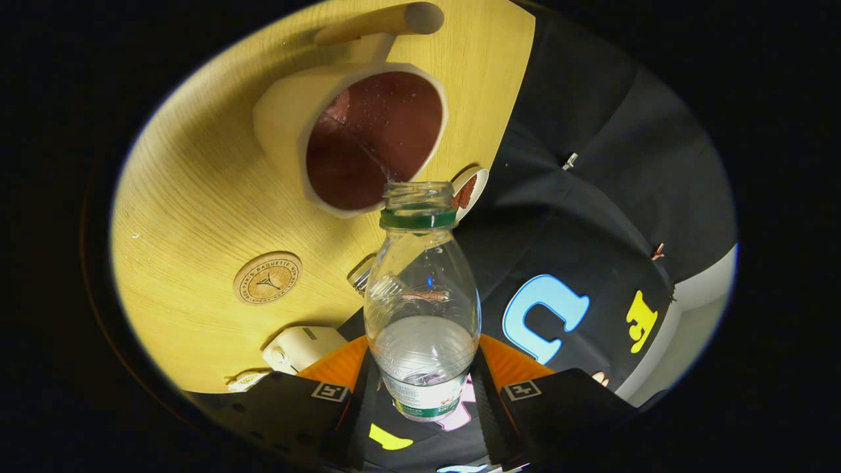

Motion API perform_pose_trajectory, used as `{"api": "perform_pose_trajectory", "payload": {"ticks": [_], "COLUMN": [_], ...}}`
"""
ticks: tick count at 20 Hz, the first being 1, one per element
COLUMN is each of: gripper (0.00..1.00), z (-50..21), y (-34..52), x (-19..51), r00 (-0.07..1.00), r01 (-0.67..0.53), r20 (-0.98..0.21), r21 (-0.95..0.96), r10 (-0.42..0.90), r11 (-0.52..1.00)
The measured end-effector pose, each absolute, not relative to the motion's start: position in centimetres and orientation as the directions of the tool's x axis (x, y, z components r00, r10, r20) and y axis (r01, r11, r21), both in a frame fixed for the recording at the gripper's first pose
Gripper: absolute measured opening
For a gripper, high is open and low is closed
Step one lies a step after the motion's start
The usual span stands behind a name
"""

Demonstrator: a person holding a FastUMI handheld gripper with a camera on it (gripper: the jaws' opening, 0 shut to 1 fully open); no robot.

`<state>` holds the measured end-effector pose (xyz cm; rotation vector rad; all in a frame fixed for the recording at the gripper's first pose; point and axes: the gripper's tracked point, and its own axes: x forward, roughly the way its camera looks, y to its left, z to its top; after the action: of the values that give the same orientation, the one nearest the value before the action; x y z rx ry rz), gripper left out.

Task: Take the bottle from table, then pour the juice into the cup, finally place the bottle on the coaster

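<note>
My gripper is shut on a clear plastic bottle with a green neck ring and no cap, held between both fingers. The whole view is rolled, so the bottle is tilted toward the cup. Clear liquid sits low in the bottle near the fingers. Just beyond the bottle's mouth stands a cream cup with a dark red inside and a long handle; a thin stream runs from the mouth into it. A round wooden coaster lies on the light wooden table, beside the bottle and nearer the fingers than the cup.
A small cream device lies on the table close to one finger. A round white object with a brown butterfly mark sits at the table's edge behind the bottle neck. The booth's black cloth wall hangs past the edge.
</note>
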<state>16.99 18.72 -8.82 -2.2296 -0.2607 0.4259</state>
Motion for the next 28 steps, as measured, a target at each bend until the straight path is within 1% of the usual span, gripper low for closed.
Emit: {"api": "perform_pose_trajectory", "payload": {"ticks": [5, 13, 28], "gripper": [0.70, 0.70, 0.70], "z": [-8.66, -8.98, -8.39], "y": [18.95, 19.32, 18.66], "x": [16.89, 16.80, 16.94], "r00": [0.912, 0.905, 0.915], "r01": [0.080, 0.089, 0.055], "r20": [-0.221, -0.232, -0.232], "r21": [-0.729, -0.714, -0.740], "r10": [0.345, 0.355, 0.330], "r11": [-0.679, -0.694, -0.671]}}
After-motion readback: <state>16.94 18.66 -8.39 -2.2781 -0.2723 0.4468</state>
